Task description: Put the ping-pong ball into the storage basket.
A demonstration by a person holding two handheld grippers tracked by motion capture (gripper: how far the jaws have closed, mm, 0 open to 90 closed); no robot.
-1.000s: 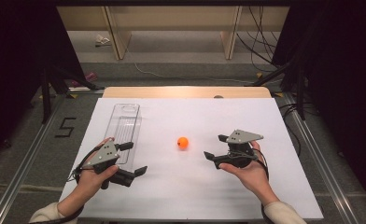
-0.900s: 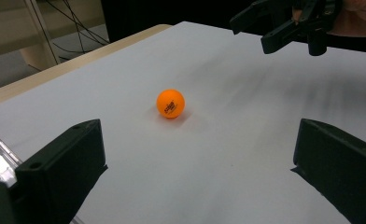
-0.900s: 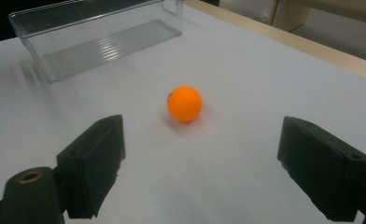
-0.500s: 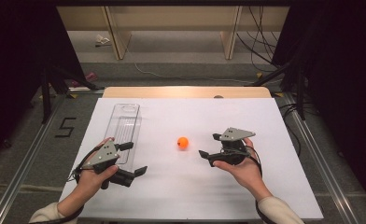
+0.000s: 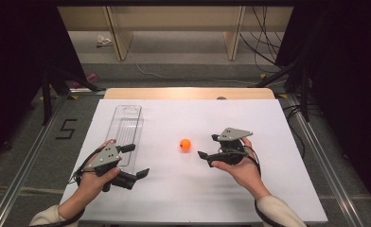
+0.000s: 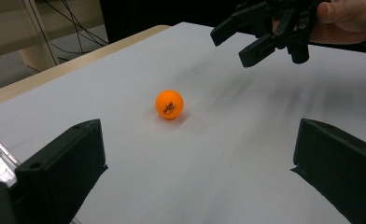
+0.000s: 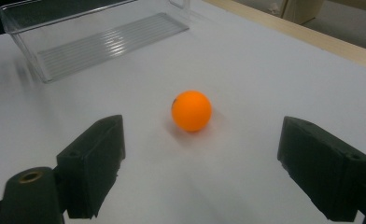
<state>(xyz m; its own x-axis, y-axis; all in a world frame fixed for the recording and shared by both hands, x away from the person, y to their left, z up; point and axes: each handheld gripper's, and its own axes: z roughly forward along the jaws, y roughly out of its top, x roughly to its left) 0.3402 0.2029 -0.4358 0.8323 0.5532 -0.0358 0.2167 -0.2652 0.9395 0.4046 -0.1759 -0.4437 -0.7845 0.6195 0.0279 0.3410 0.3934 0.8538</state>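
A small orange ball lies on the white sheet in the middle of the table. My right gripper is open just to its right, jaws pointing at it with a short gap left. In the right gripper view the ball sits ahead of the wide-apart jaws and slightly left of centre. My left gripper stands open and empty at the front left, beside the near end of a clear plastic tray. From the left gripper view, the ball lies farther off, with the right gripper beyond it.
The long clear tray is empty and runs front to back on the left side of the sheet. A strip of bare wooden tabletop shows along the back edge. Dark stands and cables ring the table.
My right gripper has moved left, closing in on the ball with its jaws still apart. The left gripper and the ball have stayed where they were.
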